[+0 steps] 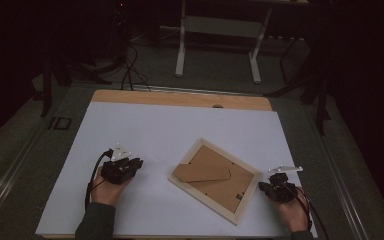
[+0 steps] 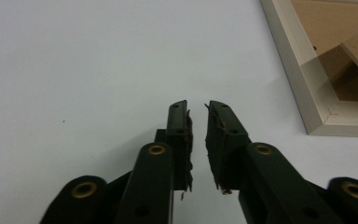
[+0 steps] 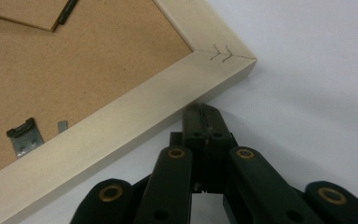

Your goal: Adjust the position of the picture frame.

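We see the frame [image 1: 214,180] lying face down, lower right of centre, long axis slanting toward the lower right. Right gripper [image 1: 275,190], jaws shut and empty, touches its right corner. Left gripper [image 1: 130,167], jaws nearly closed on nothing, sits well apart at left.

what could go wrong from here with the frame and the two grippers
1. The right gripper is shut with its tips against the outer edge of the picture frame, near a corner. A push there may spin or slide the frame on the smooth white sheet.
2. The left gripper is nearly closed on nothing and apart from the frame, so nothing braces the far side.
3. The stand flap on the backing board sticks up and could snag a jaw.
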A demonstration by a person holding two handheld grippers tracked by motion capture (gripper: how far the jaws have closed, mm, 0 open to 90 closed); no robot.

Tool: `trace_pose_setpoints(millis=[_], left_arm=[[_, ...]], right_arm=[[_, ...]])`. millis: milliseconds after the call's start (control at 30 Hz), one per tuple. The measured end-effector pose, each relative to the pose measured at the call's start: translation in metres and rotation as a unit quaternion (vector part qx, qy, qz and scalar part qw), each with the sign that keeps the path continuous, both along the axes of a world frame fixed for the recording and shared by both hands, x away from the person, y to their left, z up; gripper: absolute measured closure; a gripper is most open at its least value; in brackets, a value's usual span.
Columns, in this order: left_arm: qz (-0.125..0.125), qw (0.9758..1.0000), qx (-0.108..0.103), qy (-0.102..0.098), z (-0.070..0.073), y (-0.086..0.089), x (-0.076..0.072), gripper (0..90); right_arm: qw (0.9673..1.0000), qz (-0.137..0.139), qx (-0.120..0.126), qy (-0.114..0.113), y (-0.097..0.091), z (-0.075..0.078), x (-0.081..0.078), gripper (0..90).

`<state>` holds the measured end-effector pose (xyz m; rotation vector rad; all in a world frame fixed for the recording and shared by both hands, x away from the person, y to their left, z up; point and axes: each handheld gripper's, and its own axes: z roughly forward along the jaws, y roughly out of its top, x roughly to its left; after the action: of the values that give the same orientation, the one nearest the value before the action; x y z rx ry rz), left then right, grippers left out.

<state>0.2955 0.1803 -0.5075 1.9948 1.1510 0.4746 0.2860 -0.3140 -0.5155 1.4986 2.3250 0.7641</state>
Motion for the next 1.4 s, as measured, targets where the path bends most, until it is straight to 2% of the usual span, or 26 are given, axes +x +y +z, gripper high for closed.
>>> trace_pose_setpoints(millis=[333, 467, 700, 900, 1400], left_arm=[[-0.008, 0.9999, 0.012, 0.003, -0.003, -0.004, 0.001, 86.8], [-0.009, 0.9999, 0.007, 0.010, -0.003, -0.005, 0.001, 90.0], [-0.010, 0.9998, 0.008, 0.016, -0.006, -0.006, 0.003, 90.0], [-0.020, 0.9994, 0.017, 0.023, -0.010, -0.011, 0.005, 90.0], [-0.037, 0.9990, 0.002, 0.026, -0.014, -0.016, 0.007, 90.0]], right_arm=[[1.0000, 0.007, 0.006, 0.002, 0.006, 0.000, 0.002, 90.0], [0.9999, 0.008, 0.007, 0.003, 0.007, 0.000, 0.003, 90.0], [0.9999, 0.011, 0.007, 0.003, 0.010, -0.001, 0.006, 90.0], [0.9999, 0.012, 0.008, 0.004, 0.013, -0.001, 0.009, 90.0], [0.9997, 0.020, 0.009, 0.005, 0.026, -0.001, 0.019, 90.0]])
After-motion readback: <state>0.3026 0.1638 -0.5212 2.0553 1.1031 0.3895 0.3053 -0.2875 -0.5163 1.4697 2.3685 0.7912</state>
